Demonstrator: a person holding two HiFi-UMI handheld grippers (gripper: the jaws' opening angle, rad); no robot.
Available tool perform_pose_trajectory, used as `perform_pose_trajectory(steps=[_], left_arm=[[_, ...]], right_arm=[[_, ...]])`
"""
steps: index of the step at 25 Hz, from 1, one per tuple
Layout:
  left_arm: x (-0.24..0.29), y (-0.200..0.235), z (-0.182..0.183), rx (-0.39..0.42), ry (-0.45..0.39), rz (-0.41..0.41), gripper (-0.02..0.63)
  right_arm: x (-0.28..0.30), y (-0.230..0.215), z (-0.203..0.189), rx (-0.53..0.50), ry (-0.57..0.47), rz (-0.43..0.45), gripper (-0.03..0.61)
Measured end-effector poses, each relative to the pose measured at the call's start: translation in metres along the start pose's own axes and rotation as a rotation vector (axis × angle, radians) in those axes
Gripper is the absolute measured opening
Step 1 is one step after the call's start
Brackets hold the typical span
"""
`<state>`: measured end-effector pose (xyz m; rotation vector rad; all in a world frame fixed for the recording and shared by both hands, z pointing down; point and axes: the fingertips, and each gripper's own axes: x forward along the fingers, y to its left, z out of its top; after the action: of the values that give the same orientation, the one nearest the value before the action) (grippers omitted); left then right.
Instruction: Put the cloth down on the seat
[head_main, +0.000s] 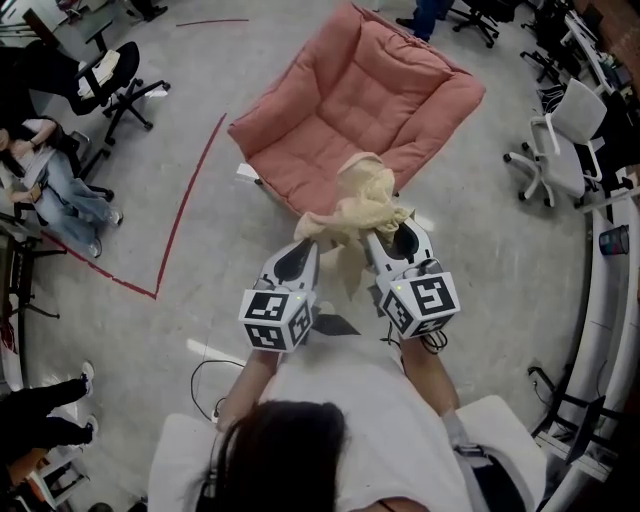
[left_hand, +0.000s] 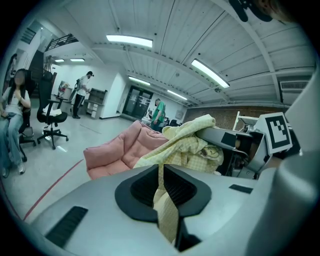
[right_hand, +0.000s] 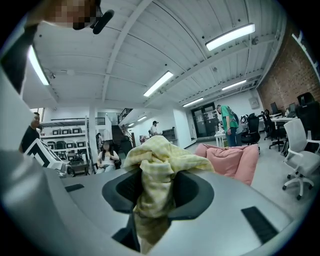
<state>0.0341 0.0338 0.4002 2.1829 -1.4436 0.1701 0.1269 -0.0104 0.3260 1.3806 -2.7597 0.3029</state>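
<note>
A pale yellow checked cloth (head_main: 358, 205) hangs bunched between both grippers, in front of a pink padded seat (head_main: 350, 100) on the floor. My left gripper (head_main: 300, 252) is shut on a thin edge of the cloth (left_hand: 162, 200), which runs up to the bundle on the right. My right gripper (head_main: 400, 240) is shut on a thick wad of the cloth (right_hand: 152, 190). The cloth's upper part overlaps the seat's near edge in the head view. The pink seat (left_hand: 120, 147) lies ahead and left in the left gripper view. In the right gripper view the seat (right_hand: 232, 160) is to the right.
Office chairs stand around: a black one (head_main: 115, 85) at the left, a white one (head_main: 560, 140) at the right. Red tape (head_main: 190, 190) marks the floor left of the seat. Seated people (head_main: 40, 170) are at the far left. A white curved desk (head_main: 610, 300) lines the right edge.
</note>
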Motion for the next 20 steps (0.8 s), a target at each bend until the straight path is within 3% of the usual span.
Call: perform_pose_trajectory(steps=[20], left_arm=[[0.061, 0.049, 0.034, -0.016, 0.015, 0.015, 0.035]], right_arm=[[0.076, -0.025, 0.01, -0.004, -0.002, -0.002, 0.153]])
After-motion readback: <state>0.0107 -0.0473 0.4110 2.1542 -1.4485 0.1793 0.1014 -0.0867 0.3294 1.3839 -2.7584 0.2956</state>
